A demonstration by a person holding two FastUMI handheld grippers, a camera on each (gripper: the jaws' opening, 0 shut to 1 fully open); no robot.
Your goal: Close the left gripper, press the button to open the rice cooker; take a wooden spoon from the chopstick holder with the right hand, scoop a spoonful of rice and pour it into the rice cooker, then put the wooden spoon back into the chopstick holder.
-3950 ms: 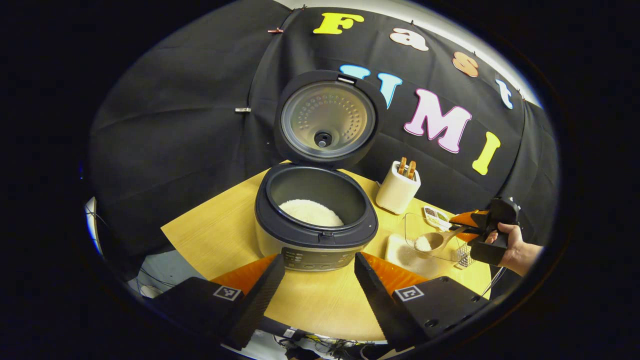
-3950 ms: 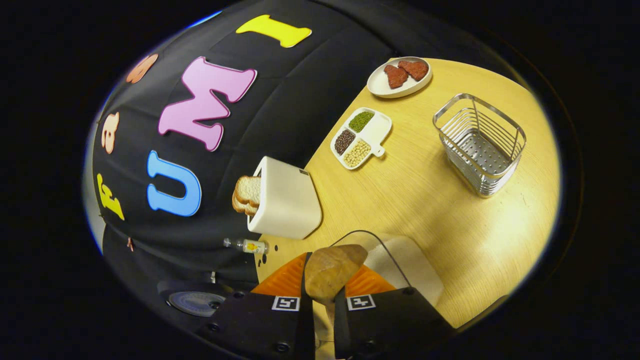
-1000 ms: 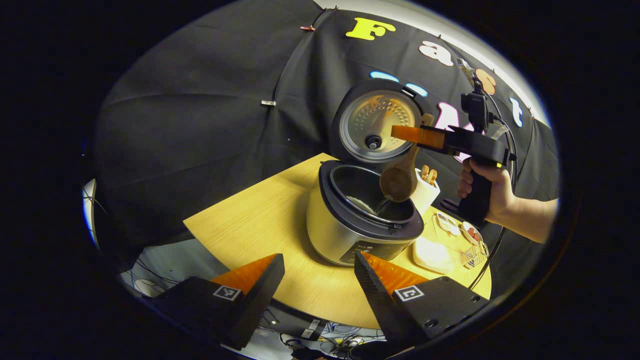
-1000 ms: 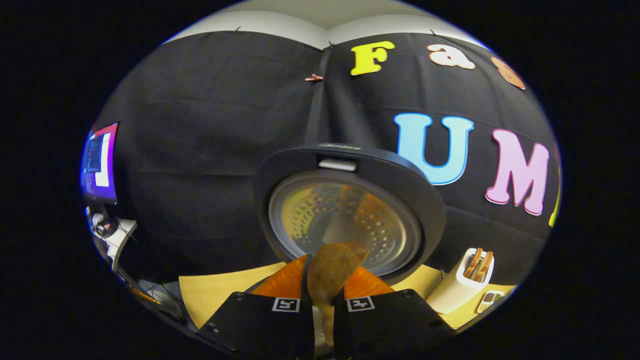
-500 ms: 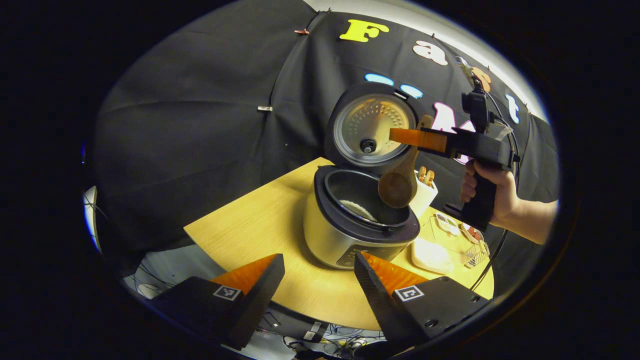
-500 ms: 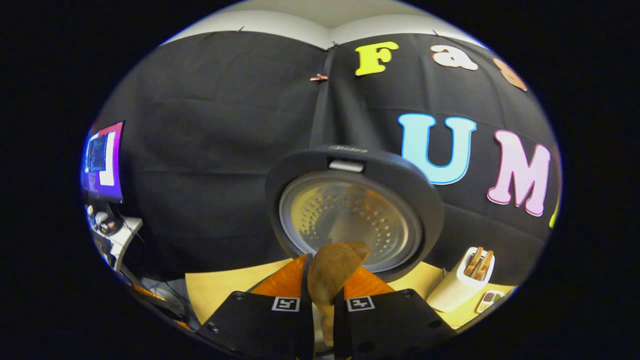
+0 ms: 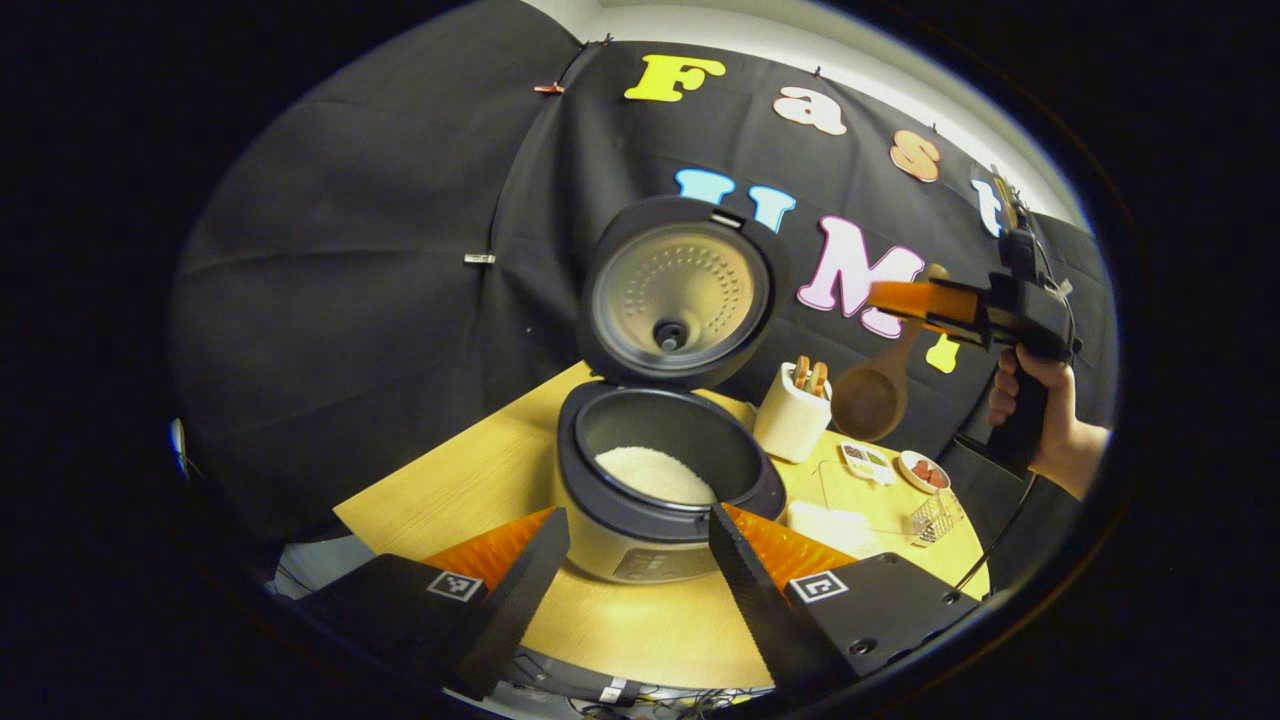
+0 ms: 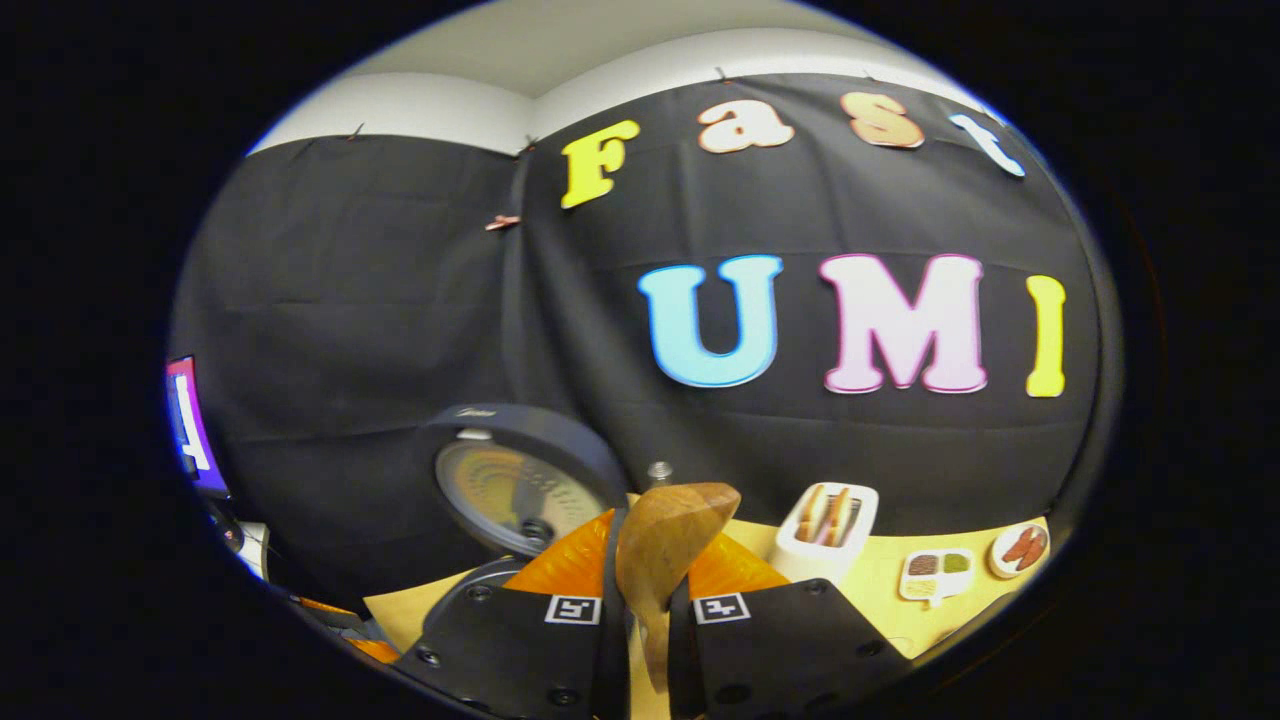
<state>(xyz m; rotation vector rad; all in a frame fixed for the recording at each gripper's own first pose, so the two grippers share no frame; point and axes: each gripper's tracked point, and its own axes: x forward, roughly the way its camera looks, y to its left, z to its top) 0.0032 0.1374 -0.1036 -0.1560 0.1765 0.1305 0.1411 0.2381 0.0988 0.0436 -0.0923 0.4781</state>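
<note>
The rice cooker [image 7: 640,545] stands open, lid [image 7: 680,290] upright, white rice [image 7: 652,474] in its pot. My left gripper [image 7: 638,512] is open low in front of it, a finger on either side of the cooker's front. To the right, a hand [image 7: 1040,420] holds my right gripper [image 7: 900,297] high over the table, shut on the wooden spoon [image 7: 870,395], whose empty bowl hangs down. In the right gripper view the spoon [image 8: 665,545] stands between the fingers of that gripper [image 8: 655,560], with the cooker lid [image 8: 510,495] at lower left.
A white toaster with bread [image 7: 795,415] stands right of the cooker. Beyond it are a clear rice container [image 7: 845,500], a divided dish of beans [image 7: 862,458], a plate with red pieces [image 7: 922,470] and a wire basket [image 7: 935,515]. The table edge [image 7: 640,660] runs near me.
The right gripper has carried the emptied spoon from over the pot off to the right and away from the cooker. The left gripper view has swung so the cooker sits between its fingers.
</note>
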